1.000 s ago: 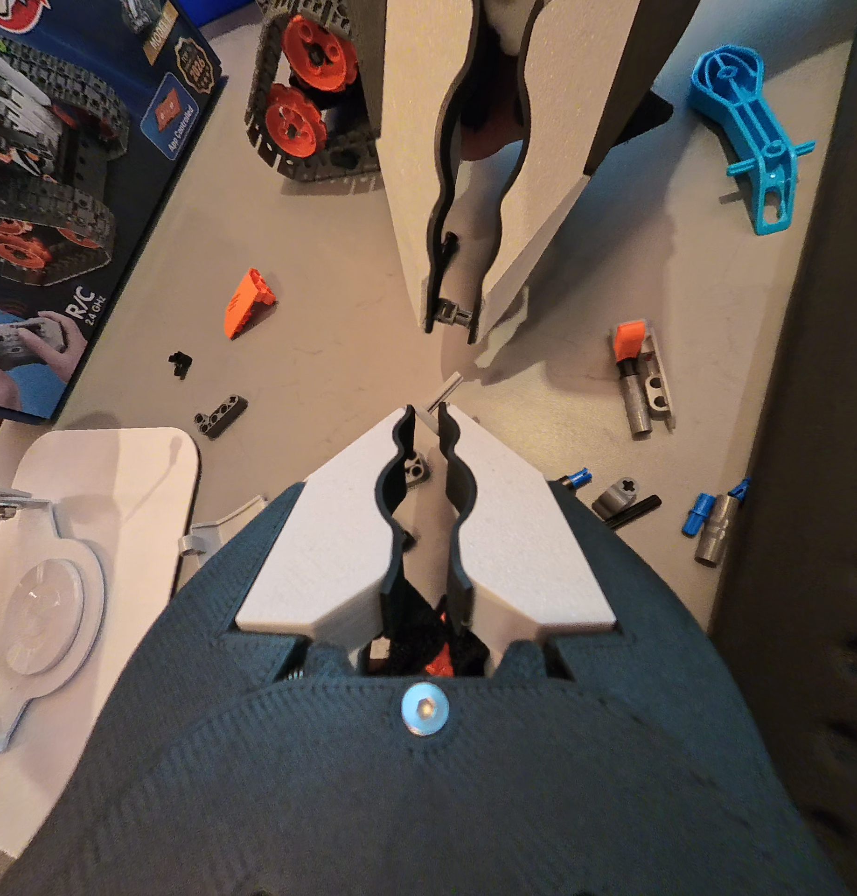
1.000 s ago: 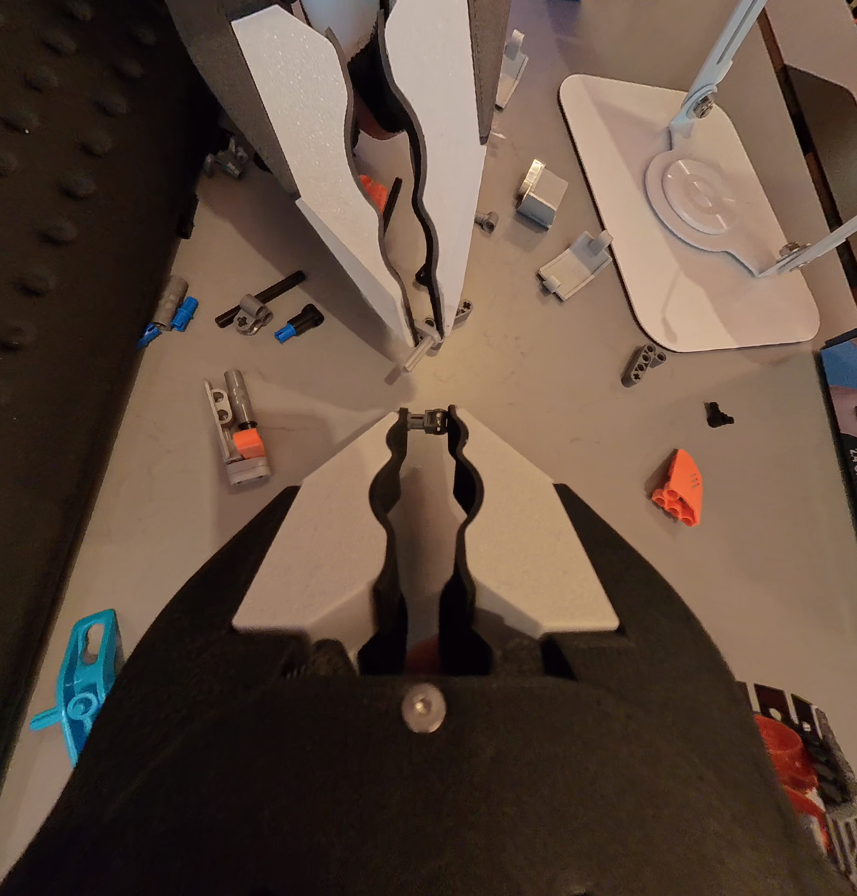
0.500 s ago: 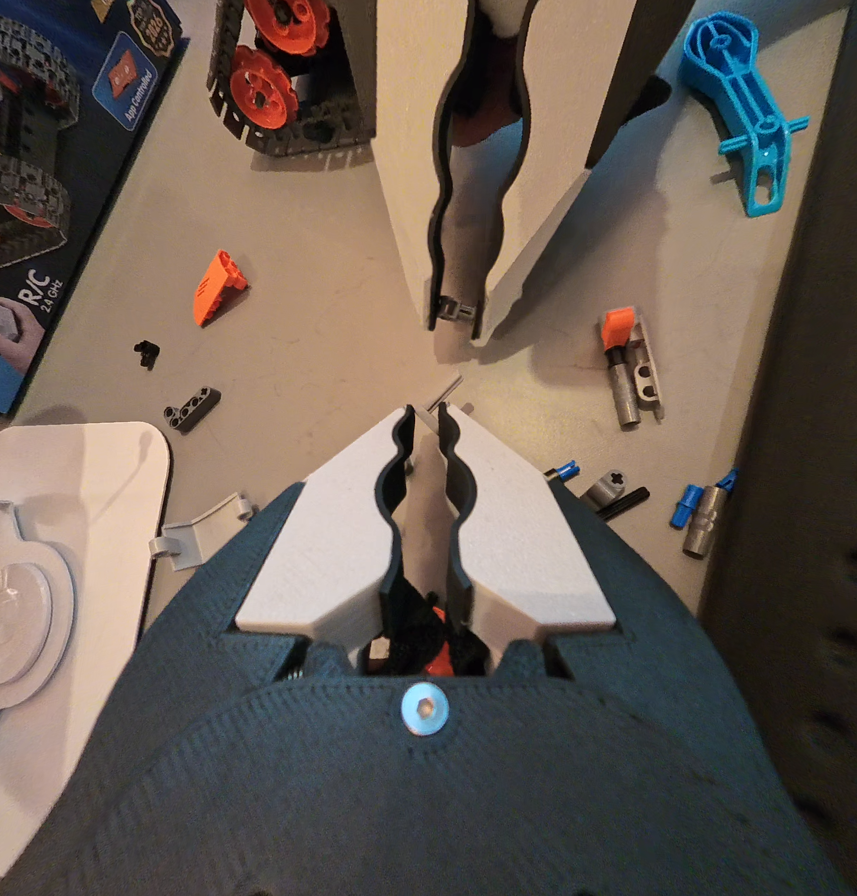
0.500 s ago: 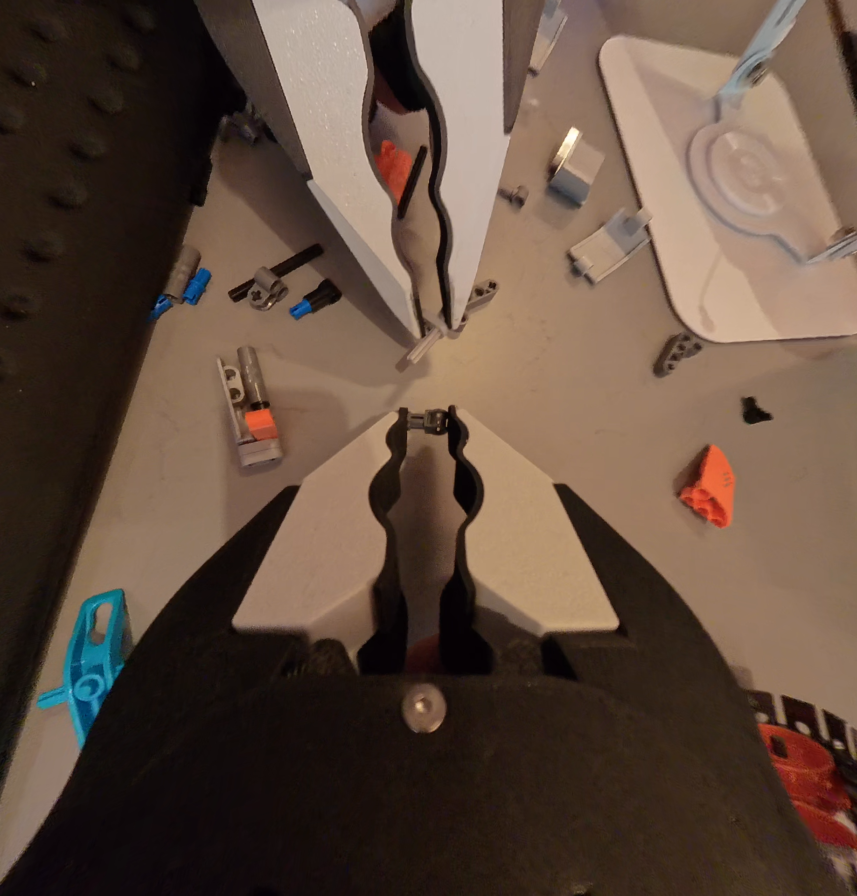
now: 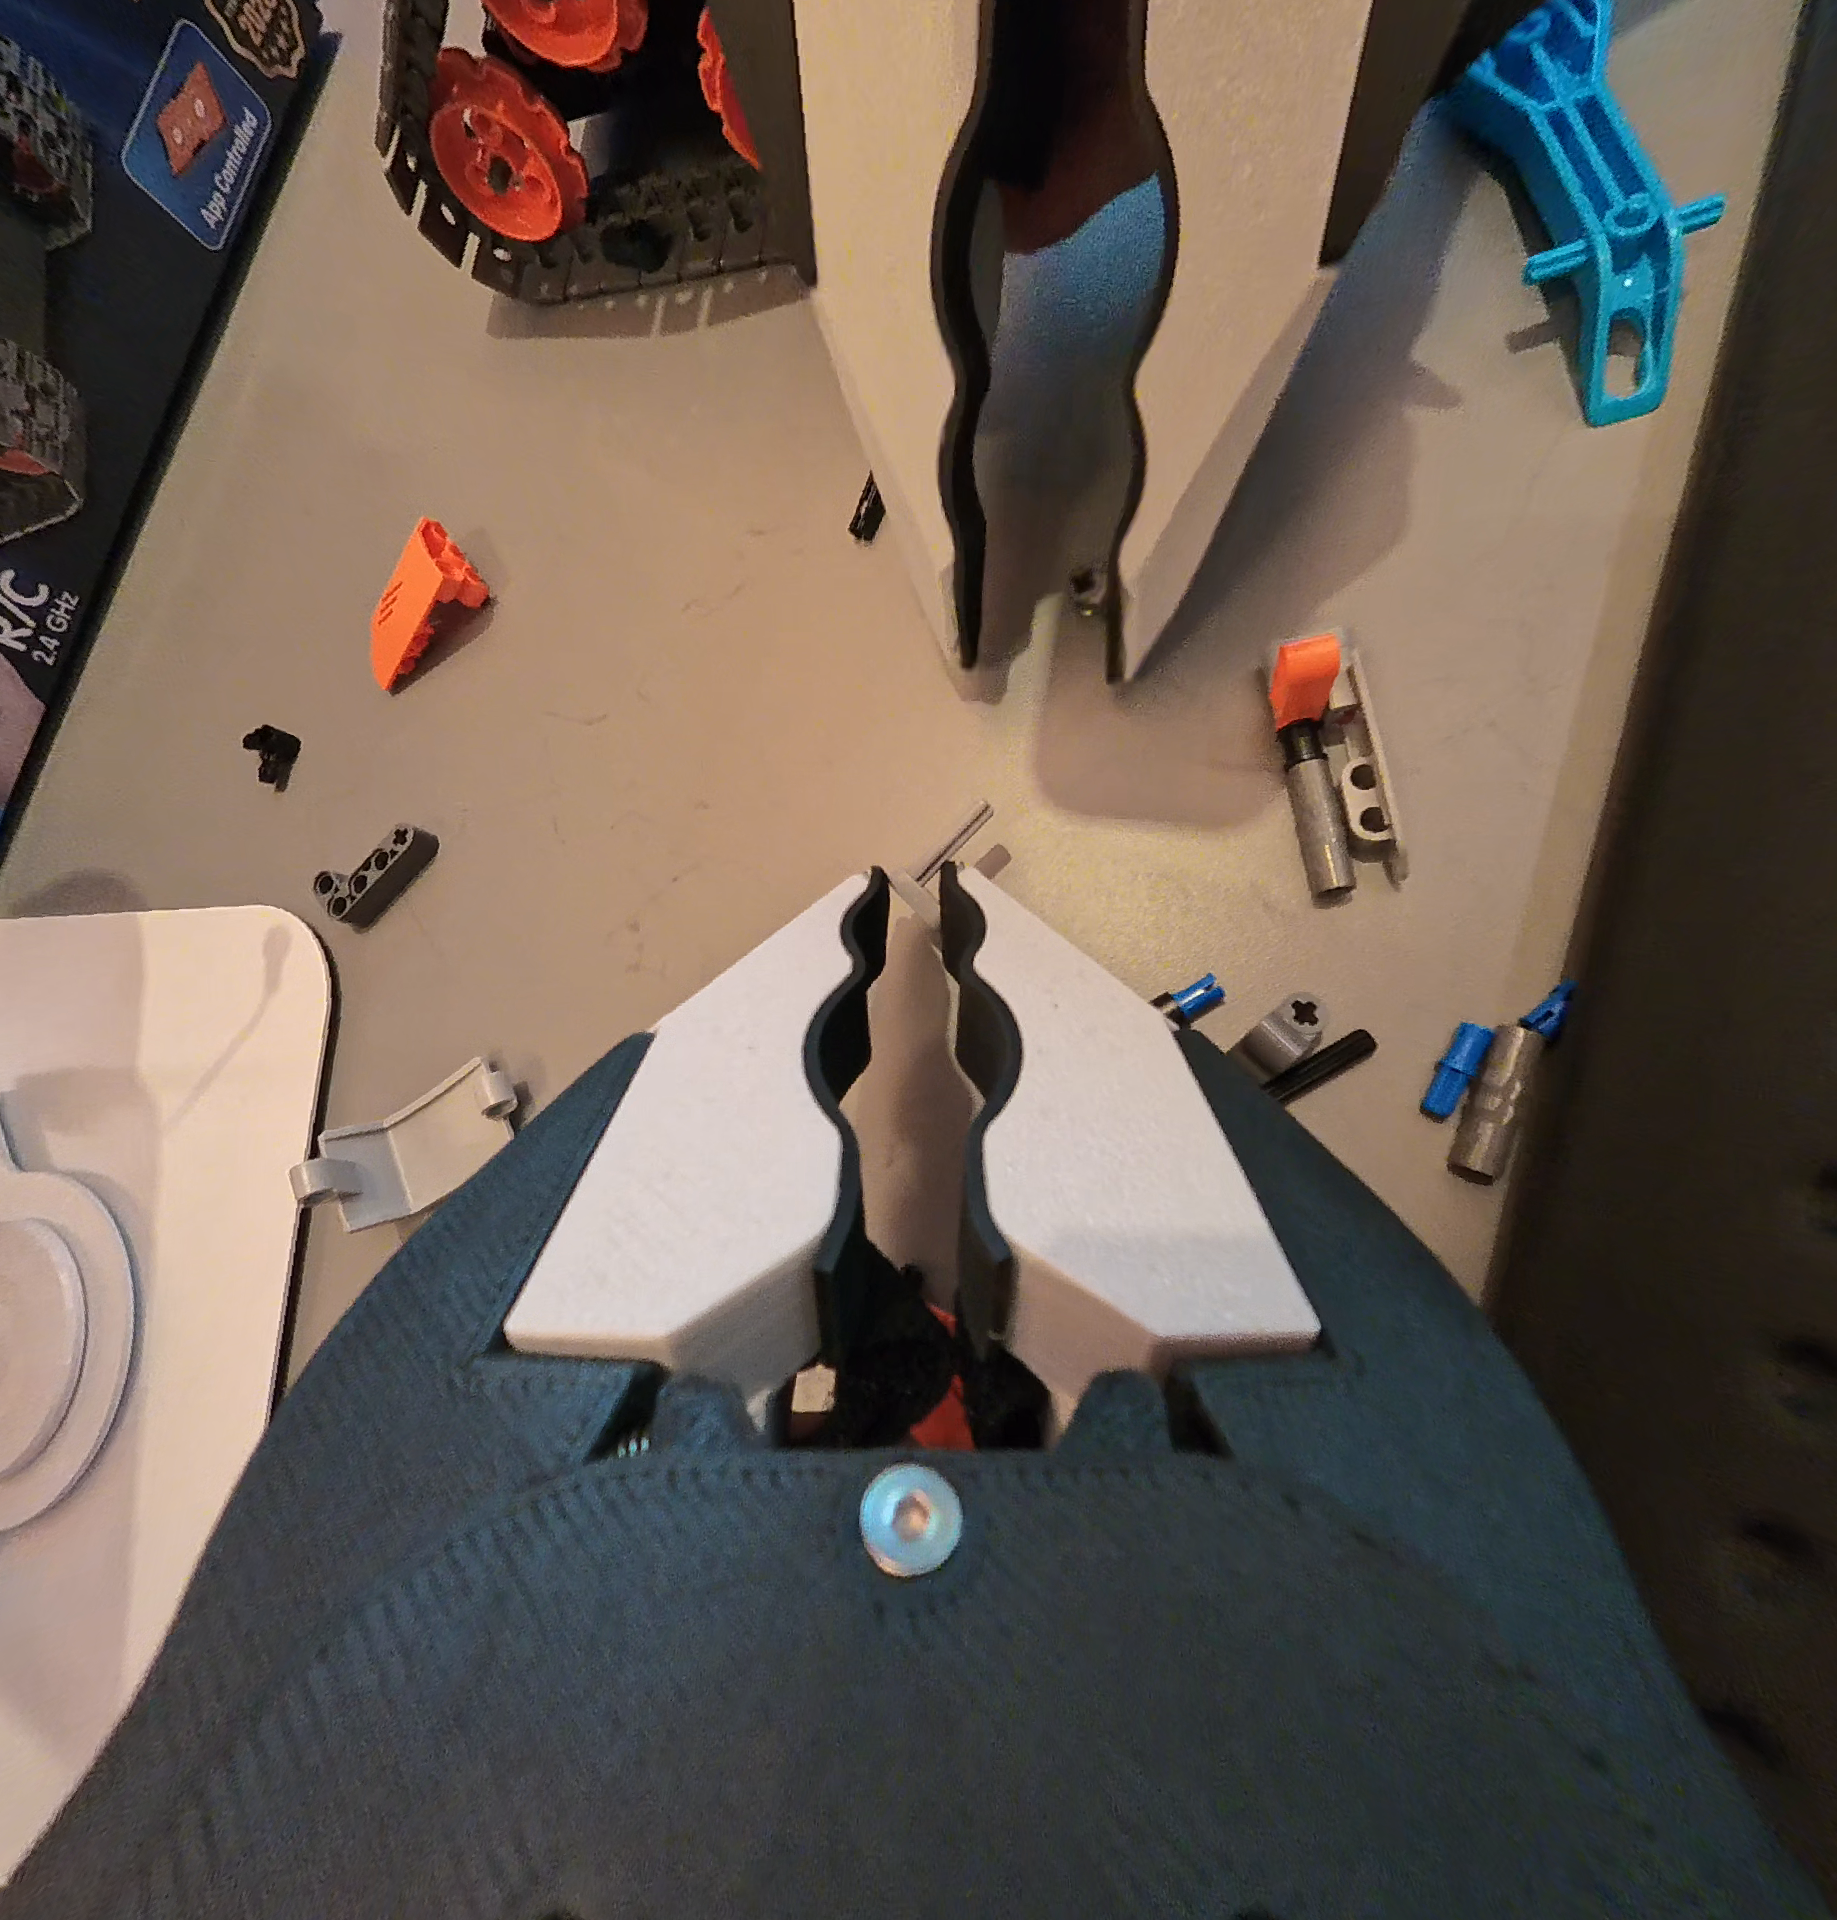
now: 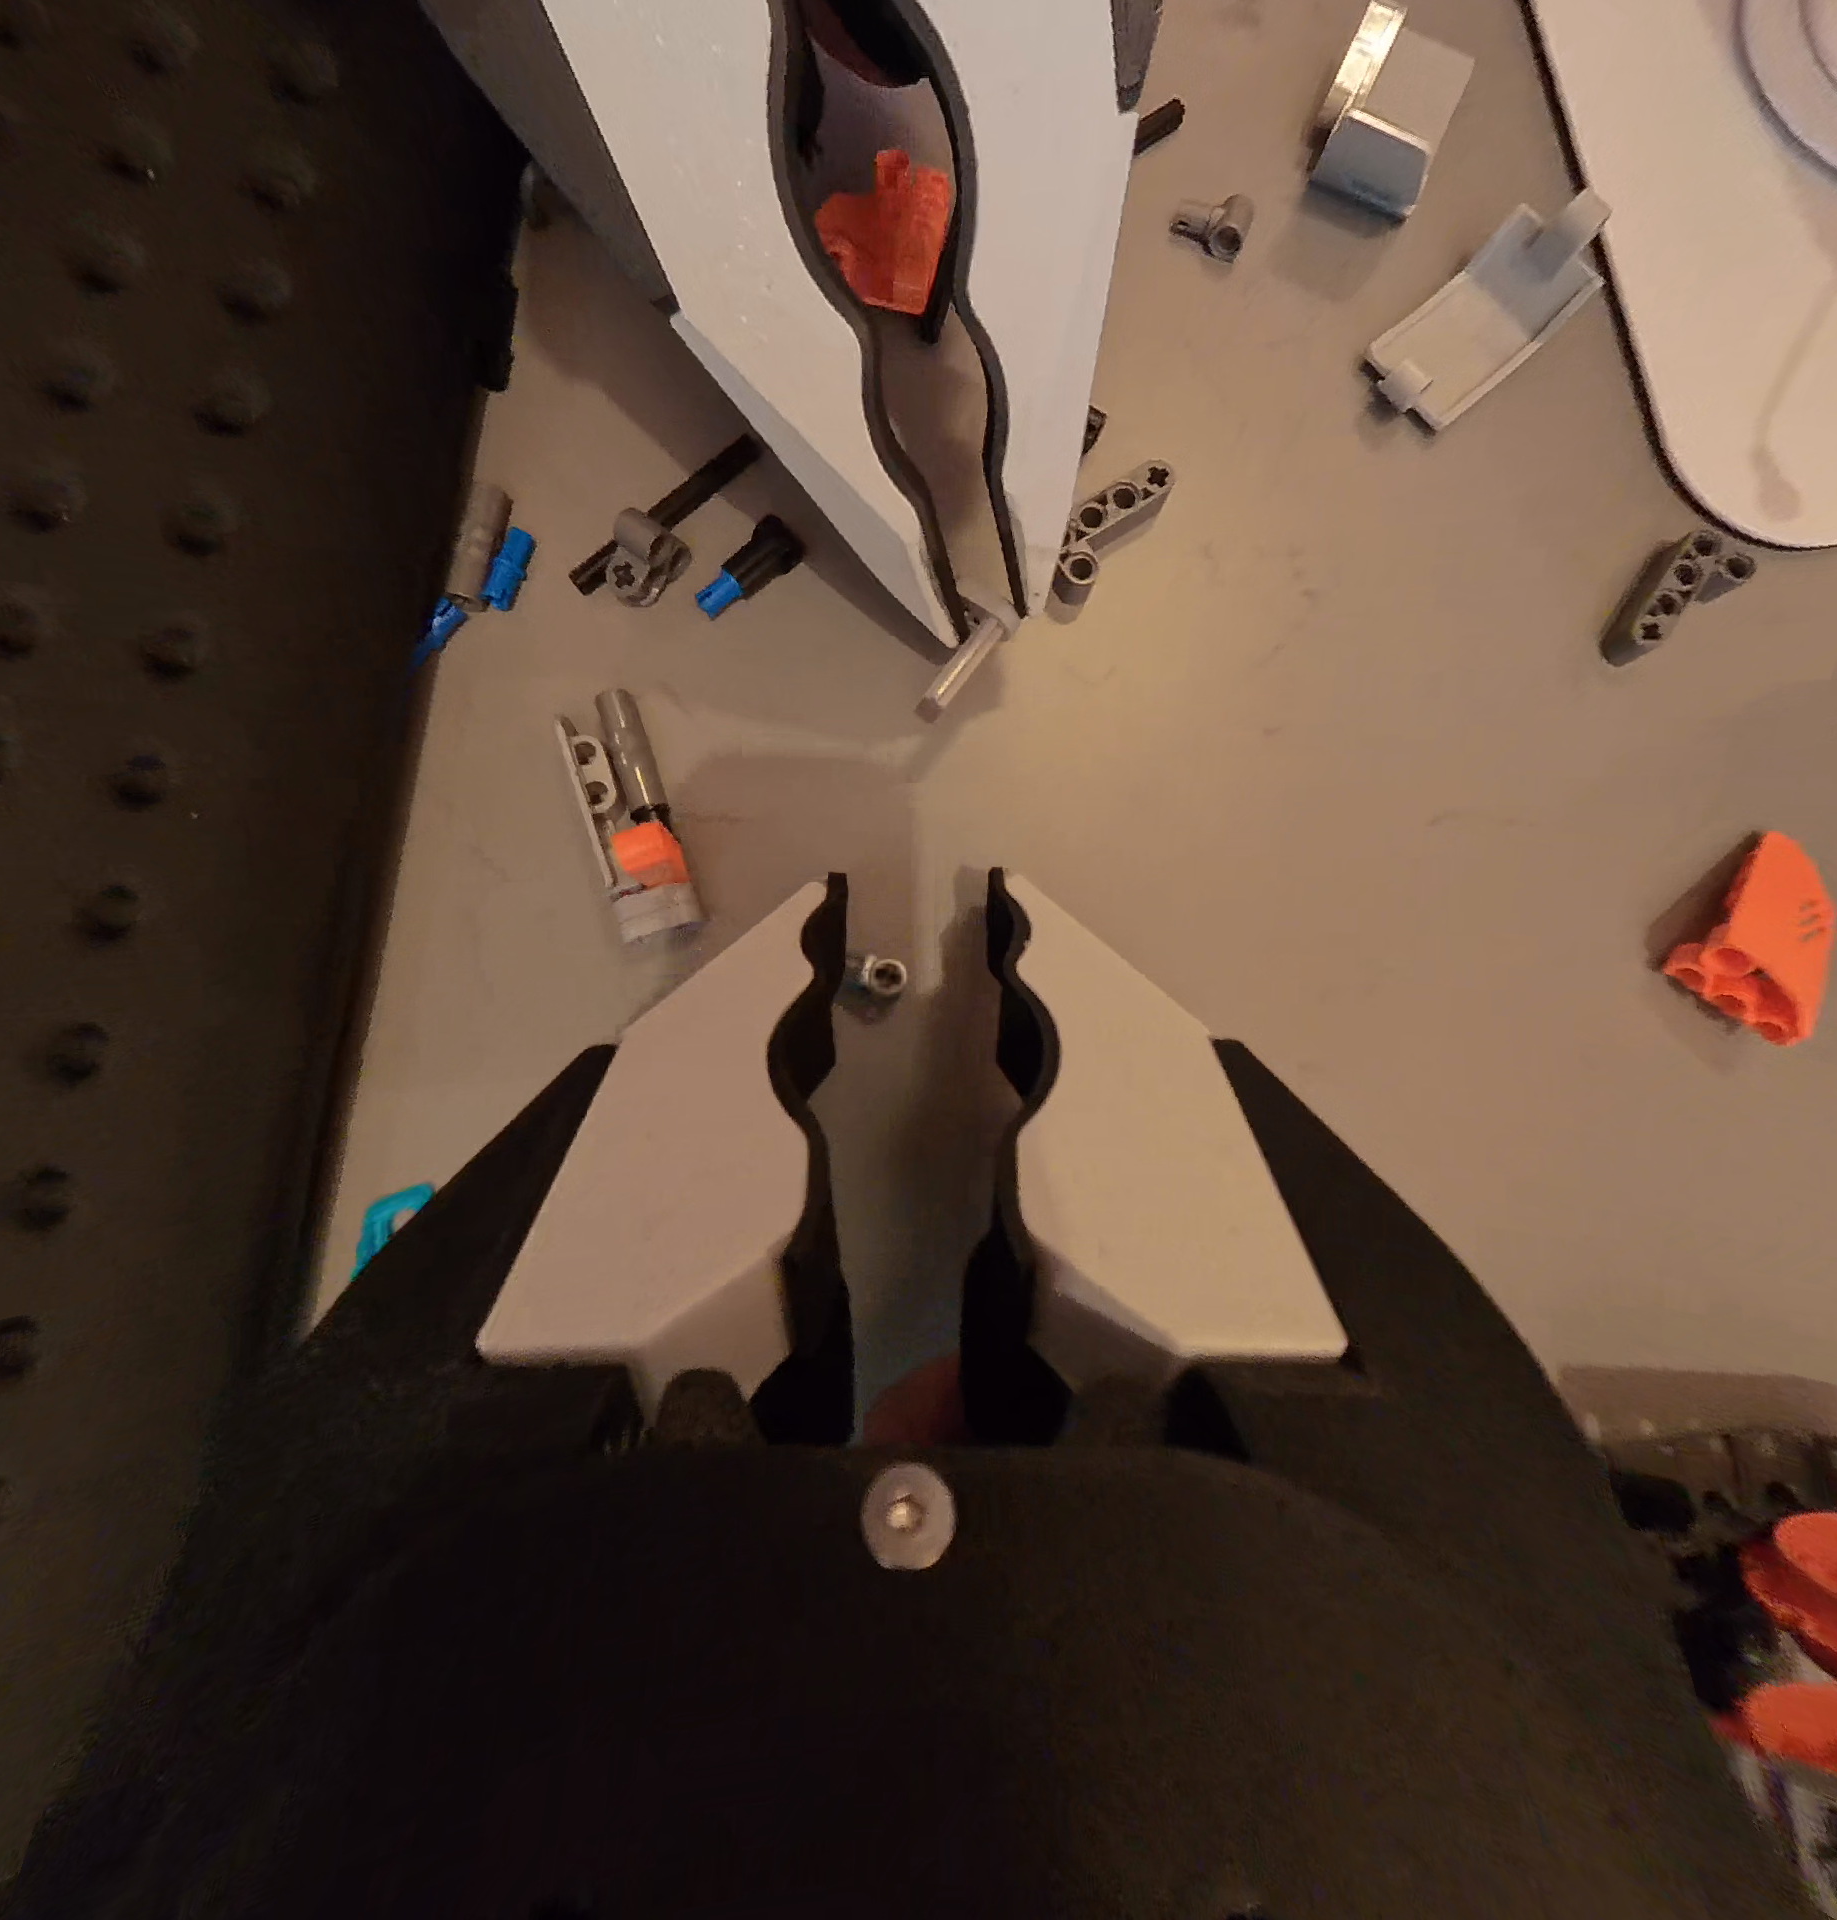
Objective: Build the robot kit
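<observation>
Left gripper [image 5: 914, 883] has its jaws nearly closed, pinching a light grey axle [image 5: 950, 844] that pokes past the tips above the table [image 5: 685, 707]. Right gripper [image 6: 914, 883] has jaws spread, gripping nothing; a small grey connector [image 6: 878, 977] sits between them by the left pad, probably lying loose, view unclear. Orange wedge piece [image 6: 1750, 940] lies well right.

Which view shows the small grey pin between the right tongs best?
The right wrist view: the small grey pin lies free on the table between the open right tongs. The left wrist view shows it only partly, behind those tongs' tips.
</observation>
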A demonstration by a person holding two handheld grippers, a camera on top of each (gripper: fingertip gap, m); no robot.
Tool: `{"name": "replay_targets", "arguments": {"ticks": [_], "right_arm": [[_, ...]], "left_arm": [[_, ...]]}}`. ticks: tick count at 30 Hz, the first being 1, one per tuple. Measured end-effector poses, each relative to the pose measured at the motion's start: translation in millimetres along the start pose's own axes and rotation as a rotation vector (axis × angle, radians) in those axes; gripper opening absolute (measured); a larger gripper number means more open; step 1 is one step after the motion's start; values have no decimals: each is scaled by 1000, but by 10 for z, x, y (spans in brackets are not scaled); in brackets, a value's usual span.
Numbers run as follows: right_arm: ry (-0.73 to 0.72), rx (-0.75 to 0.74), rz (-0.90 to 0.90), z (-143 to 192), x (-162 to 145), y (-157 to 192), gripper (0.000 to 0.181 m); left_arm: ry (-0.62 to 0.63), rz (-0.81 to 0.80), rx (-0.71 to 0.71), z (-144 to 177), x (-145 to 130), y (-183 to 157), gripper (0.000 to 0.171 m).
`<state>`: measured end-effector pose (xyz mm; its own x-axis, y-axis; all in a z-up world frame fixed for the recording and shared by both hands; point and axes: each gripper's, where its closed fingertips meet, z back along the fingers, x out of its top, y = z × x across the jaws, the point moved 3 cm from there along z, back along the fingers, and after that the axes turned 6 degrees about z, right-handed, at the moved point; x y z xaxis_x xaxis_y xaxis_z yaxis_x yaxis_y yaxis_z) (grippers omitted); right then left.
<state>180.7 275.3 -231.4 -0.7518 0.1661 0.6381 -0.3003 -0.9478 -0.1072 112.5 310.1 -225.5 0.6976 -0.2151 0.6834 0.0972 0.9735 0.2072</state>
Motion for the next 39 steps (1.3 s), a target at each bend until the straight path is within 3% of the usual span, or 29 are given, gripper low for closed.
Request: {"name": "replay_targets", "arguments": {"ticks": [10, 18, 24, 32, 39], "right_arm": [[17, -2, 100, 301, -105, 130, 18], [92, -20, 116, 181, -184, 94, 2], [33, -26, 112, 122, -2, 119, 8], [36, -34, 186, 62, -29, 111, 17], [42, -18, 183, -3, -7, 128, 4]], "left_arm": [[-5, -13, -14, -7, 27, -42, 9], [-1, -22, -15, -27, 43, -59, 9], [0, -24, -11, -19, 38, -53, 9], [3, -30, -18, -22, 35, -66, 9], [3, -31, -19, -20, 37, -70, 9]]}}
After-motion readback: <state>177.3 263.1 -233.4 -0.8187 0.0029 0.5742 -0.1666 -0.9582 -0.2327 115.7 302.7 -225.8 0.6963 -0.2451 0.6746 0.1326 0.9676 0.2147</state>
